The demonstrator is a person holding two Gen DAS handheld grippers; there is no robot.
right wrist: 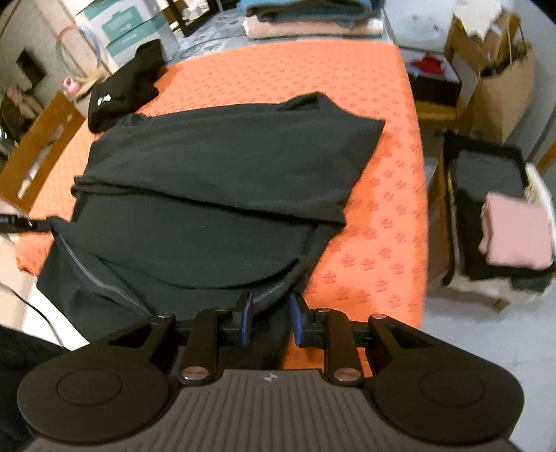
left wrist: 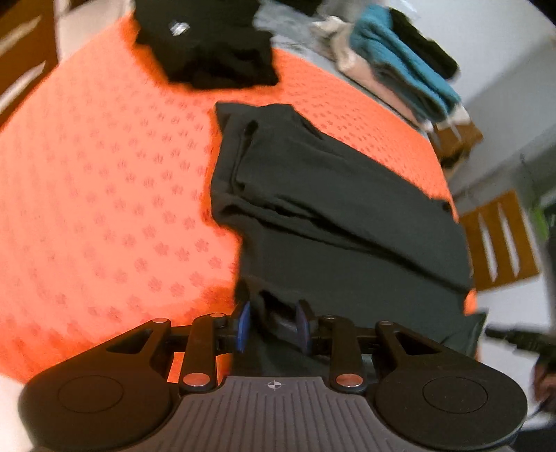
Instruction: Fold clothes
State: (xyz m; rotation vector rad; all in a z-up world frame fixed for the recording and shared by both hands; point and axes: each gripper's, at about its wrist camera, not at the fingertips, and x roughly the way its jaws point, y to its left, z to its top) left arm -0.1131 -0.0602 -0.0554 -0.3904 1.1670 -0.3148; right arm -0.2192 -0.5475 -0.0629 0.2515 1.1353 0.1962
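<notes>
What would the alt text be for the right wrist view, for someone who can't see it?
A dark grey garment, partly folded, lies on an orange patterned cloth, with the right tool open at its near hem. A black garment sits at the far left; folded clothes are stacked beyond.

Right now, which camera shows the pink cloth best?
The right wrist view: the pink cloth lies folded on dark clothes in a basket beside the bed. The left wrist view does not show it.
</notes>
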